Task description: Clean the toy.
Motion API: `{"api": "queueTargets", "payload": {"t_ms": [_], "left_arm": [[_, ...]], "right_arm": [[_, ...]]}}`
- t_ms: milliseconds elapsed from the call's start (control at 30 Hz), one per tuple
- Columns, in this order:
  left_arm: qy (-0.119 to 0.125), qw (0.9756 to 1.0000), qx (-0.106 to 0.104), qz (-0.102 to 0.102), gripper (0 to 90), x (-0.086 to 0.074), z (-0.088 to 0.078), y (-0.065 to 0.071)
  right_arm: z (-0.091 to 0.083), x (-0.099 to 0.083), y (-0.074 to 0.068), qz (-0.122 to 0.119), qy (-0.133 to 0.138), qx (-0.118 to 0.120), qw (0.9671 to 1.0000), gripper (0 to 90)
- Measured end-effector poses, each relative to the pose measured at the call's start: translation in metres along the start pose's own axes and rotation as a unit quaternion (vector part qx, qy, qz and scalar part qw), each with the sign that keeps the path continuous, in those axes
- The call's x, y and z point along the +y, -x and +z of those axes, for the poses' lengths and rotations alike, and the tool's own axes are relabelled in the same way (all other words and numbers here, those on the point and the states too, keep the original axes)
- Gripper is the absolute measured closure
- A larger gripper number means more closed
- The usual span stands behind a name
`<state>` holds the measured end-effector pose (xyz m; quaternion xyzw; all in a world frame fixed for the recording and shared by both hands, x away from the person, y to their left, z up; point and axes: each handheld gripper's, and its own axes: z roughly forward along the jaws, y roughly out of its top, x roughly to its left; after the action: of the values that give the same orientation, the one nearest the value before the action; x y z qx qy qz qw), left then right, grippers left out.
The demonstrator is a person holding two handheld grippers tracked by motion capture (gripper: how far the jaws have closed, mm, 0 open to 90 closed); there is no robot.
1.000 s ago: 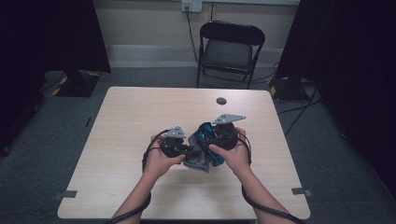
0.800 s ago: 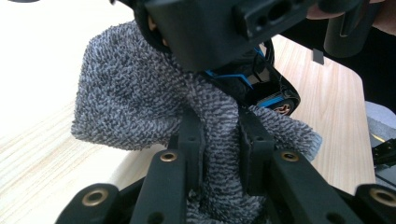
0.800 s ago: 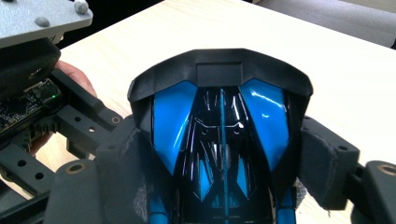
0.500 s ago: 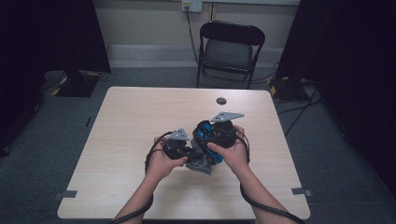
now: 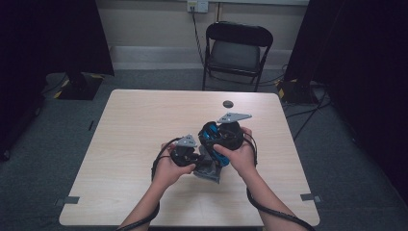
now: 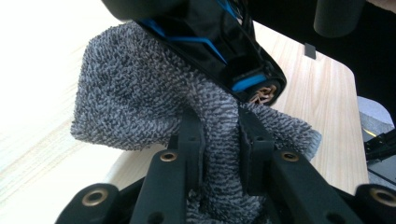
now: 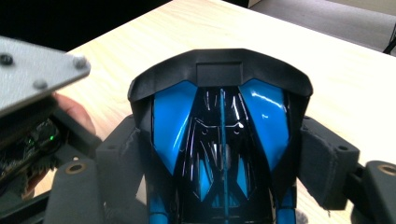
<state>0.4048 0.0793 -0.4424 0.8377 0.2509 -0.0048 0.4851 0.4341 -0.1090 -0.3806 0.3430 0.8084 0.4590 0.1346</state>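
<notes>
A blue and black toy car (image 7: 219,135) sits between the pads of my right gripper (image 7: 222,149), which is shut on its sides. In the high view the right gripper (image 5: 219,151) holds the car (image 5: 210,140) over the middle of the table. My left gripper (image 6: 219,126) is shut on a fold of grey terry cloth (image 6: 135,98). The cloth lies up against the underside of the car (image 6: 215,42). From above, the left gripper (image 5: 195,158) is just left of the car, and the cloth (image 5: 208,172) hangs below both.
The wooden table (image 5: 134,125) has a small black round disc (image 5: 227,103) near its far edge. A black folding chair (image 5: 238,48) stands behind the table. The left gripper's grey plate (image 7: 37,70) is close at the left in the right gripper view.
The left gripper with the cloth has shifted slightly right, closer to the car. The right gripper and the car have stayed in place.
</notes>
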Motion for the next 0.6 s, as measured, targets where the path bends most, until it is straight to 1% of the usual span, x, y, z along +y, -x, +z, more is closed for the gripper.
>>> {"api": "queueTargets", "payload": {"t_ms": [133, 233, 367, 600], "left_arm": [[-0.002, 1.0, -0.003, 0.002, 74.1, -0.0017, 0.0035, 0.0023], [-0.001, 1.0, -0.005, 0.004, 74.1, -0.0021, 0.0046, 0.0035], [-0.001, 1.0, -0.006, 0.002, 74.1, -0.0035, 0.0055, 0.0036], [-0.006, 0.9999, -0.013, 0.003, 74.1, -0.0069, 0.0097, 0.0064]], "right_arm": [[0.0006, 0.0026, 0.0009, 0.007, 0.003, 0.0, 1.0, 25.2], [0.001, 0.0045, 0.001, 0.004, 0.001, -0.001, 1.0, 25.2], [0.0014, 0.0046, 0.002, 0.01, 0.002, -0.002, 0.9999, 25.2], [0.0031, 0.0068, 0.0017, 0.011, 0.004, -0.002, 0.9999, 25.2]]}}
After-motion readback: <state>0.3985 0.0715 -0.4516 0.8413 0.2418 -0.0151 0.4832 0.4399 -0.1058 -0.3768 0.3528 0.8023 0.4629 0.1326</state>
